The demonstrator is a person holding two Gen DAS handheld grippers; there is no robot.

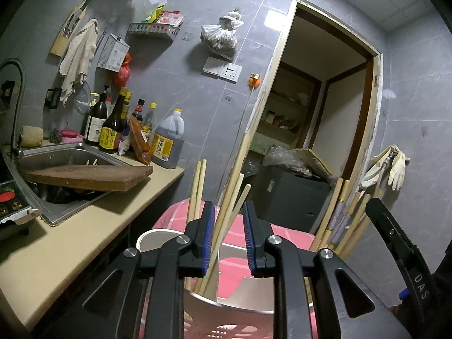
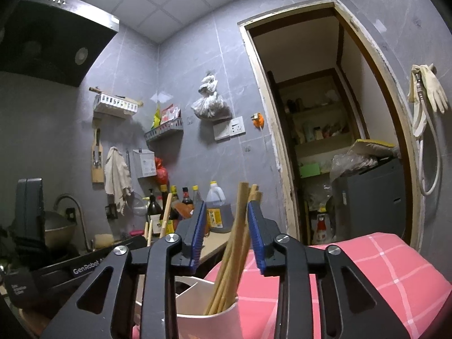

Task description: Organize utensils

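Standing chopsticks (image 2: 237, 243) rise between the right hand-held gripper's (image 2: 226, 234) parted pads.

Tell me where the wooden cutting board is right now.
In the left wrist view, the wooden cutting board lies at the left, bridging the steel sink, below the row of sauce bottles.

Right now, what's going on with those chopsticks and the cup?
A person is sorting utensils with two grippers. The left hand-held gripper stands open around a bundle of pale wooden chopsticks standing in a container whose rim is only partly visible. The right hand-held gripper is also open, with another bundle of wooden chopsticks between its blue pads, standing upright in a white cup beside a pink checked cloth.
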